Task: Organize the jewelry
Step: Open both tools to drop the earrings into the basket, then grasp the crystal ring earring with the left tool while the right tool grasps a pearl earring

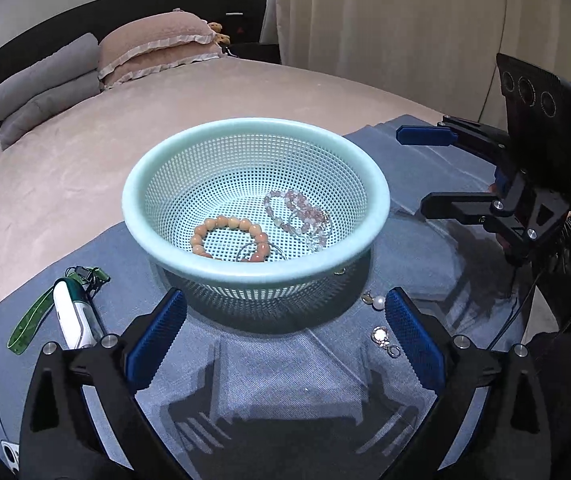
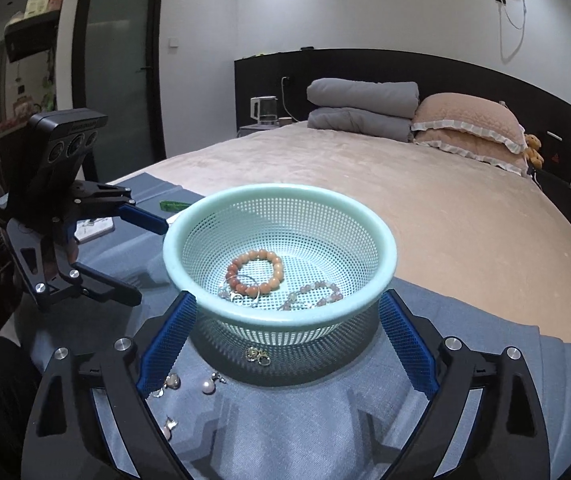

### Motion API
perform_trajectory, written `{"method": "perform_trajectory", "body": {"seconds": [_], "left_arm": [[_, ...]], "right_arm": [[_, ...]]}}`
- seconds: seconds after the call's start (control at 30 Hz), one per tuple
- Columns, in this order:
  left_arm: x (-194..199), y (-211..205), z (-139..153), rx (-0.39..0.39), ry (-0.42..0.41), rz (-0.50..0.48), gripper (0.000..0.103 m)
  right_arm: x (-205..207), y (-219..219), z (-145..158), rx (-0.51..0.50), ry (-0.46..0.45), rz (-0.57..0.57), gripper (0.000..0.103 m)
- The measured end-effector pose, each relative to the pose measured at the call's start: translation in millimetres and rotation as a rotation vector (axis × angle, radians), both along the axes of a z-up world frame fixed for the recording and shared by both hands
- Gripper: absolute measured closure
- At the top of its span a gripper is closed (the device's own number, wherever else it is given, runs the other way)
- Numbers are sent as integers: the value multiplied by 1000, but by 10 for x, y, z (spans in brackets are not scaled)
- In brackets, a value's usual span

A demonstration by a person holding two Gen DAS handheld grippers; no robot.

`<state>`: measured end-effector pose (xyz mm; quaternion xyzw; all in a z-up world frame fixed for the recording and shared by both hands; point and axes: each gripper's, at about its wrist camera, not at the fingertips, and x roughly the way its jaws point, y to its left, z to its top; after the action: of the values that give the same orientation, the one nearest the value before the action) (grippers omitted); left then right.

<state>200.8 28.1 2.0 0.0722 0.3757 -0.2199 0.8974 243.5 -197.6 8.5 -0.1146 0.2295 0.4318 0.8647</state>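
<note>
A mint-green perforated basket (image 1: 253, 124) (image 2: 285, 189) stands on a blue cloth (image 1: 285, 380). Inside it lie an orange bead bracelet (image 1: 221, 222) (image 2: 255, 256), a pale pink bead bracelet (image 1: 299, 200) (image 2: 325, 286) and a thin silver bangle (image 2: 241, 278). My left gripper (image 1: 285, 304) (image 2: 150, 262) is open, its blue pads on either side of the basket's near wall without pressing it. From the other side my right gripper (image 2: 287, 304) (image 1: 411, 170) is open around the basket in the same way. A pearl piece (image 1: 378, 302) (image 2: 208, 387) and a round pendant (image 1: 380, 335) lie loose on the cloth.
A white device (image 1: 73, 312) with a green strap (image 1: 31, 320) lies on the cloth to the left. A gold piece (image 2: 255, 354) sits by the basket's foot. A phone (image 2: 93, 227) lies behind the left gripper. The cloth covers a corner of a beige bed with pillows (image 2: 469, 120).
</note>
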Motion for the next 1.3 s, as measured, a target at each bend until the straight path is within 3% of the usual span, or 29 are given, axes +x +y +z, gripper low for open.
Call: {"method": "perform_trajectory", "body": {"seconds": [0.23,0.53,0.73,0.77,0.9,0.97,1.03,1.07,1.1,1.17,1.27,1.3], "left_arm": [[-158,-145,-115,5,-3,-76,6],[-150,-343,-317,7,8,-131,7],[-60,-474,-484,42,75,-159,20],[-48,-485,-506,45,82,-159,23],[-51,-506,-571,72,65,-140,32],[-39,-492,-581,72,64,-132,35],[-49,-474,-589,70,61,-125,38],[-51,-464,-589,76,55,-119,45],[-65,-456,-587,75,51,-121,60],[-75,-457,-598,70,59,-123,79],[-109,-487,-624,86,47,-130,81],[-122,-498,-629,84,49,-134,85]], "right_arm": [[-236,13,-146,-58,11,73,15],[-488,76,-417,-106,92,171,16],[-598,142,-522,-118,114,196,18],[-606,161,-538,-128,111,198,27],[-614,224,-631,-171,122,194,43],[-611,242,-652,-183,125,193,58],[-611,245,-659,-186,125,189,65],[-609,249,-660,-187,127,186,68],[-605,250,-658,-188,127,183,70],[-643,256,-675,-193,128,182,79],[-670,270,-685,-204,126,185,90],[-681,268,-686,-205,127,189,92]]}}
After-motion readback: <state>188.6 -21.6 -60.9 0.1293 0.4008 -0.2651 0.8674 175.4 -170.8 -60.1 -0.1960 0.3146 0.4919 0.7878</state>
